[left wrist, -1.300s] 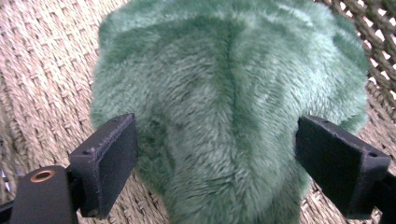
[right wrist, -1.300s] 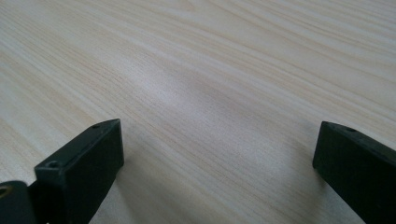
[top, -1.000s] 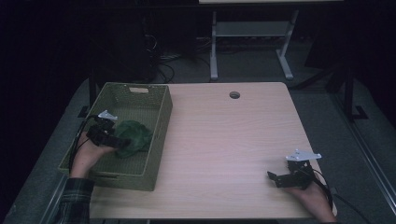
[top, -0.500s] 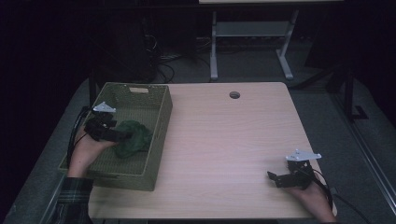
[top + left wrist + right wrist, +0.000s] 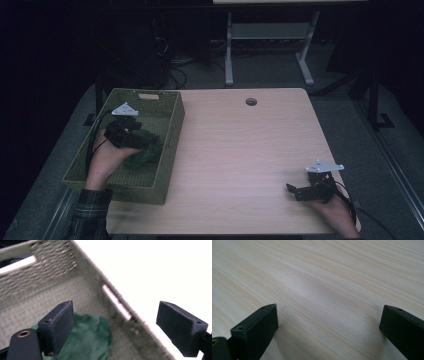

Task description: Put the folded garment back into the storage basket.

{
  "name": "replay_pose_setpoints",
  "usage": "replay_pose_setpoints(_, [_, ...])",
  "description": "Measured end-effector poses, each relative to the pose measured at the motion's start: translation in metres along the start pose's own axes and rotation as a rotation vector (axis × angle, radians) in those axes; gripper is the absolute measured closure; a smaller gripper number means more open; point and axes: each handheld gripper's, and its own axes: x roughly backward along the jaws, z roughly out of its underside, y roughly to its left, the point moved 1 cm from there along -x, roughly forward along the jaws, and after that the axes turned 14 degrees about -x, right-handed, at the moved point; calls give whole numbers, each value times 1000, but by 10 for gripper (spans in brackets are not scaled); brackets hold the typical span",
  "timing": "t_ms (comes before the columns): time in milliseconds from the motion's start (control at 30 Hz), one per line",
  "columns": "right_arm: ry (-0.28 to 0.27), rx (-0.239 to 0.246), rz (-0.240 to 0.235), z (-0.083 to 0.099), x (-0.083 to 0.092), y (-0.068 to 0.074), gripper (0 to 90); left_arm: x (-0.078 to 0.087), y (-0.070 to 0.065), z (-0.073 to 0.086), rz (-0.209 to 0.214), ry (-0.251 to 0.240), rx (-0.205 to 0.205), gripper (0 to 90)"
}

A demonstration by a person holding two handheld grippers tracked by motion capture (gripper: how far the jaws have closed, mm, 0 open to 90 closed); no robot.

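Left gripper (image 5: 131,134): held inside the basket, above the green cloth; its 2 jaws stand wide apart with nothing between them.
Right gripper (image 5: 310,187): low over the near right part of the table, jaws spread wide, holding nothing.
Green cloth (image 5: 86,338): crumpled on the basket floor, just below and beside the left jaw in the left gripper view.
Basket (image 5: 167,145): woven, olive, rectangular, on the left edge of the table, with a slot handle in its far wall.
Table (image 5: 245,150): pale wood grain, with 1 round hole near its far edge.
Room: dark; a metal stand and loose cables on the grey floor behind the table.
Left hand (image 5: 107,160): reaches over the near wall of the basket, a plaid sleeve behind it.
Right hand (image 5: 332,212): at the near right corner, behind its gripper.
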Motion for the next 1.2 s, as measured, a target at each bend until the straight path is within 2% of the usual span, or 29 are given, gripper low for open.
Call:
replay_pose_setpoints(133, [0,-1,0,0,0,0,14,-5,-11,-11,20,-22,-16,141])
replay_pose_setpoints(367, [0,0,0,0,0,0,14,-24,-35,-31,62,-70,-41,143])
replay_pose_setpoints(600, [0,-1,0,0,0,0,14,-44,-60,-46,106,-82,-68,144])
replay_pose_setpoints(867, [0,0,0,0,0,0,14,-65,-88,-54,147,-96,-98,144])
replay_pose_setpoints(1033, [0,-1,0,0,0,0,14,-78,-101,-54,170,-89,-111,144])
replay_pose_setpoints(1067, [0,0,0,0,0,0,14,-85,-107,-53,183,-82,-123,144])
replay_pose_setpoints(1200, [0,-1,0,0,0,0,14,-98,-118,-51,203,-72,-130,144])
